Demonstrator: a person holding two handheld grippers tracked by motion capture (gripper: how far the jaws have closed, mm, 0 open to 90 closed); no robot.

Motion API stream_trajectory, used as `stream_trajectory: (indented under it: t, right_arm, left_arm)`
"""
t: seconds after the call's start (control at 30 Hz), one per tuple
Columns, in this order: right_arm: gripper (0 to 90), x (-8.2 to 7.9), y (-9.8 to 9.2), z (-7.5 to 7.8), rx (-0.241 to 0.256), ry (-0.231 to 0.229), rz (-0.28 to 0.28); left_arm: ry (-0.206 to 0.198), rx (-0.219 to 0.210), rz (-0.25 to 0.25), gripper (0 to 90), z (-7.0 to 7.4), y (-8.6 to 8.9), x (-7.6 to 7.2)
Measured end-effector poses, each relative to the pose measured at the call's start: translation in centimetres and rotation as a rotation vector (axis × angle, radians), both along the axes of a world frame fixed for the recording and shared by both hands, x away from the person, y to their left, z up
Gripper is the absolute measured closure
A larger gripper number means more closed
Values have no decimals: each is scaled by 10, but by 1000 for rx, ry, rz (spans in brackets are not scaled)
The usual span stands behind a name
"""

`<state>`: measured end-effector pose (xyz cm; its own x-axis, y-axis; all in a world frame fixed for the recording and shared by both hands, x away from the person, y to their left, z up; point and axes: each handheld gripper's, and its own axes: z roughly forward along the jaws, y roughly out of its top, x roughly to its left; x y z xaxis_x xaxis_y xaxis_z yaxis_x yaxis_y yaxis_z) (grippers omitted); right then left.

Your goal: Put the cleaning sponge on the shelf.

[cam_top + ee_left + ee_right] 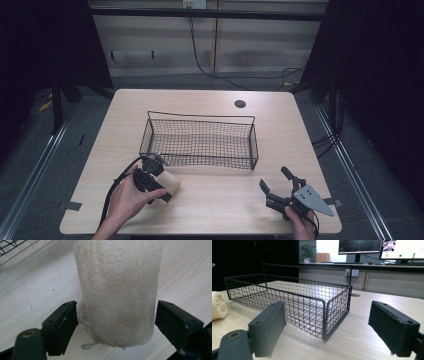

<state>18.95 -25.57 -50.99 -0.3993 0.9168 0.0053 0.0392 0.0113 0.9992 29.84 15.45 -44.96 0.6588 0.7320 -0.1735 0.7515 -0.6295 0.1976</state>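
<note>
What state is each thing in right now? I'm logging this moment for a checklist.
Loofah sponge: lying on the table outside the basket, between the left gripper's open jaws, not yet clamped.
Wire basket: upright on the table, empty.
Left gripper: open, straddling the sponge.
Right gripper: open, holding nothing, facing the basket's corner.

Dim, dark surrounds in high view; table [210, 200] evenly lit from above, soft shadows; bright monitors [359, 246] glaring; near jaws blurred.
</note>
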Motion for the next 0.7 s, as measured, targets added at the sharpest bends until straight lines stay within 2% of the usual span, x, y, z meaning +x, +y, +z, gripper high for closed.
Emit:
stream_trajectory:
  t: [0.17,0.33,0.47,0.53,0.63,0.7]
  right_arm:
    - [136,0,0,0,-1,0,0]
    - [136,0,0,0,0,-1,0]
    - [136,0,0,0,-1,-1,1]
    - [136,0,0,0,1,0,0]
    - [136,0,0,0,2,1,1]
    - [136,0,0,0,-1,-1,1]
  left_arm:
    - [13,8,-5,211,-4,-1,1]
    - [11,7,-21,310,-5,-4,-1]
    - [-4,10,-23,321,-4,-5,-2]
    - [10,12,-26,322,-5,-5,-2]
    - [9,8,-18,323,-3,-4,-2]
    - [23,-19,-25,323,-2,-2,-1]
